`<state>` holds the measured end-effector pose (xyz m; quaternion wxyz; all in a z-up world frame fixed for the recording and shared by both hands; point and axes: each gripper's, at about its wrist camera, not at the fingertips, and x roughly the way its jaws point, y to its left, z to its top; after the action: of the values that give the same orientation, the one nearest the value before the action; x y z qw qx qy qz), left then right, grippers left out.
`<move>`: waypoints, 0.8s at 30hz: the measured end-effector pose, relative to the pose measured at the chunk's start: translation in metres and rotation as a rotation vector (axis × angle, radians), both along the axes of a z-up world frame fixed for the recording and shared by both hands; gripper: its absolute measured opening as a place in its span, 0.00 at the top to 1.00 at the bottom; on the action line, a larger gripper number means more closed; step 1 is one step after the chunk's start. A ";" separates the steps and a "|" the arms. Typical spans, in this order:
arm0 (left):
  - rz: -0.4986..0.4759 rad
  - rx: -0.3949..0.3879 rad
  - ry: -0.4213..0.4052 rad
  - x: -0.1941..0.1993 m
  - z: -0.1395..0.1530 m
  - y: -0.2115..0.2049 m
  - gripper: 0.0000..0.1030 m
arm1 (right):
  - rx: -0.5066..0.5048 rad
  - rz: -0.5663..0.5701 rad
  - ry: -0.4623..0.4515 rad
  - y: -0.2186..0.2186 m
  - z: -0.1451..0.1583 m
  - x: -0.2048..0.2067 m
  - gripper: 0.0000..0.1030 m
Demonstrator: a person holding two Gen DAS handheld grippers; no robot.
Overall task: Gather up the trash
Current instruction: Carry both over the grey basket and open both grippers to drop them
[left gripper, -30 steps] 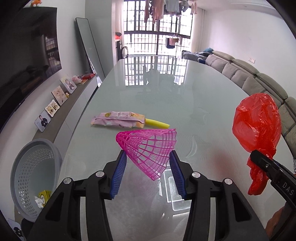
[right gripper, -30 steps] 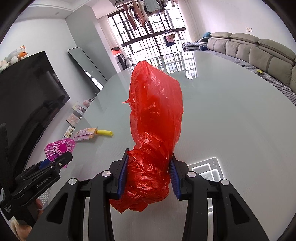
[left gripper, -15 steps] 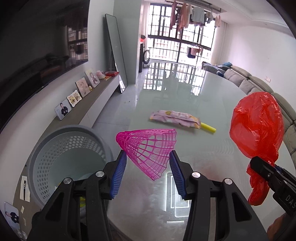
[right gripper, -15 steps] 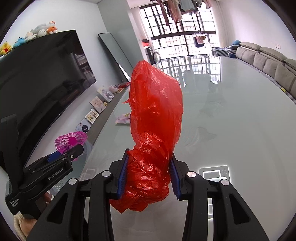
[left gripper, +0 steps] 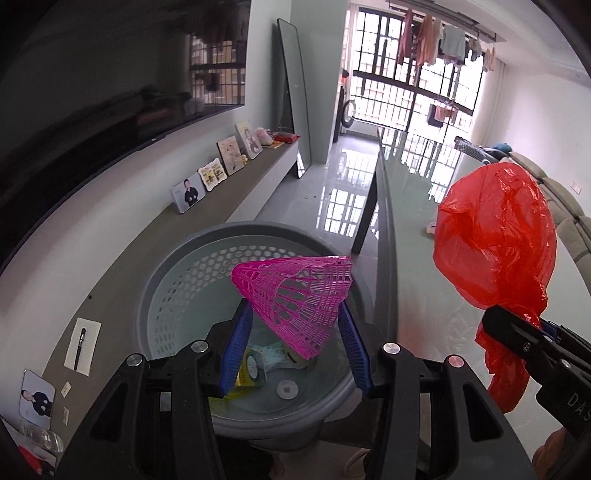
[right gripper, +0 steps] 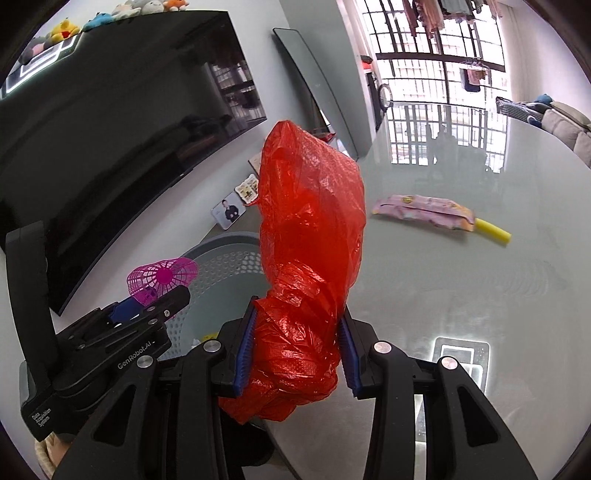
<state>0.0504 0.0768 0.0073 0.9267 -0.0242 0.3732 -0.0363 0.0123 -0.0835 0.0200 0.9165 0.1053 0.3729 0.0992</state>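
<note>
Two grippers: our left gripper (left gripper: 295, 332) clamps one pink net (left gripper: 295, 295) over one bin (left gripper: 177, 280); right gripper (right gripper: 295, 347) clamps one red bag (right gripper: 310, 236). Only the right view shows one wrapper (right gripper: 424, 211).

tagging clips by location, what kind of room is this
Most likely a home living room. A long grey sofa runs beside a big glass-topped table, a large dark TV hangs on the wall above a low console with framed photos, and laundry dries at the barred window.

Glass table (right gripper: 461, 295) — wrapper (right gripper: 424, 210), yellow stick (right gripper: 493, 228)
</note>
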 end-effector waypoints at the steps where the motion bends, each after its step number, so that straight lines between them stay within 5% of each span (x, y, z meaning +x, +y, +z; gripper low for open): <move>1: 0.013 0.002 0.002 0.000 -0.002 0.007 0.54 | 0.001 0.017 0.004 0.010 -0.002 0.005 0.63; 10: 0.101 0.002 0.036 0.010 -0.022 0.056 0.54 | -0.021 0.136 0.059 0.072 -0.022 0.051 0.63; 24: 0.123 -0.001 0.089 0.039 -0.048 0.074 0.54 | -0.063 0.225 0.133 0.108 -0.051 0.110 0.63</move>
<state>0.0891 0.1508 -0.0404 0.9097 -0.0490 0.4118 0.0215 0.1227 0.0243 -0.0310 0.8757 0.0402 0.4451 0.1826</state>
